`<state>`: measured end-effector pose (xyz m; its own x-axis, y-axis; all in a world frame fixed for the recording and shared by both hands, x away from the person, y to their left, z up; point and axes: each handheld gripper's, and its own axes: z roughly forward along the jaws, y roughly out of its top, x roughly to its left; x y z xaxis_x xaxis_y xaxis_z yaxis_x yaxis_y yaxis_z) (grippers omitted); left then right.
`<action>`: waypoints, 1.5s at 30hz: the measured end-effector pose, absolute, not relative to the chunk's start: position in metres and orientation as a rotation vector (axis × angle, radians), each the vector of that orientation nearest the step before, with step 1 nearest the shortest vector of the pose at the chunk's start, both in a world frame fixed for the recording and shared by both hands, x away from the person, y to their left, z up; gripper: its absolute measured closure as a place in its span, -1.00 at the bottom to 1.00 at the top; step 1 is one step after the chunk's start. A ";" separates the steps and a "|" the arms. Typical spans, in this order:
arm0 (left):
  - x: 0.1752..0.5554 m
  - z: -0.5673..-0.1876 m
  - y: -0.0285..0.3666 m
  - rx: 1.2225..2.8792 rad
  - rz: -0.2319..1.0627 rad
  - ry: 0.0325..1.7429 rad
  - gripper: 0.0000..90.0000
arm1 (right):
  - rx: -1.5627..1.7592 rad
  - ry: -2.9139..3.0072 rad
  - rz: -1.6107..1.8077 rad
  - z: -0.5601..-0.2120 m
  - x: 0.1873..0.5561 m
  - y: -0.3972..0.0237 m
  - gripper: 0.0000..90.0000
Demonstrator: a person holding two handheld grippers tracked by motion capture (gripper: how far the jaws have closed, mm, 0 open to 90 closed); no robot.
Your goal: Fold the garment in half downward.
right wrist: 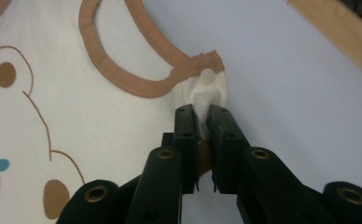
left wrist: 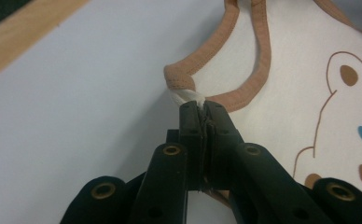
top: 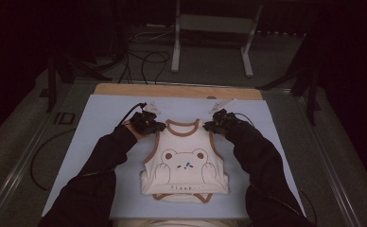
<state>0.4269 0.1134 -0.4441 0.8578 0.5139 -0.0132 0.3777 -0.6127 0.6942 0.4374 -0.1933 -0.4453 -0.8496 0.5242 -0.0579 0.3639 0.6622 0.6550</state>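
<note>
Left gripper (top: 154, 124) and right gripper (top: 214, 124) each pinch a shoulder strap of the vest (top: 185, 161), holding both top corners to lift it evenly off the mat (top: 101, 118).

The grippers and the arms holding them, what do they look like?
Both forearms wear dark long sleeves. The left gripper and right gripper are black, each with two flat-sided fingers on linked bars pinned by brass-coloured rivets. A pale grey plate tops each gripper, and a black cable trails from it.
</note>
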 end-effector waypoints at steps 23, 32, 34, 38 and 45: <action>0.432 -0.390 0.116 2.218 0.328 0.582 0.93 | 0.652 2.497 1.015 -0.381 0.442 -0.195 0.84; 0.437 -0.372 0.120 2.192 0.371 0.584 0.93 | 0.659 2.454 1.034 -0.364 0.447 -0.193 0.84; 0.437 -0.366 0.121 2.182 0.376 0.580 0.93 | 0.656 2.440 1.040 -0.359 0.448 -0.193 0.84; 0.436 -0.358 0.122 2.162 0.401 0.564 0.93 | 0.646 2.415 1.055 -0.349 0.448 -0.193 0.84; 0.436 -0.352 0.124 2.154 0.423 0.561 0.93 | 0.636 2.397 1.047 -0.338 0.445 -0.195 0.84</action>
<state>0.4357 0.1238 -0.3520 0.8422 0.5297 0.1009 0.2429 -0.5398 0.8060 0.4453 -0.1947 -0.3383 -0.7944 0.5689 -0.2128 0.2306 0.6066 0.7608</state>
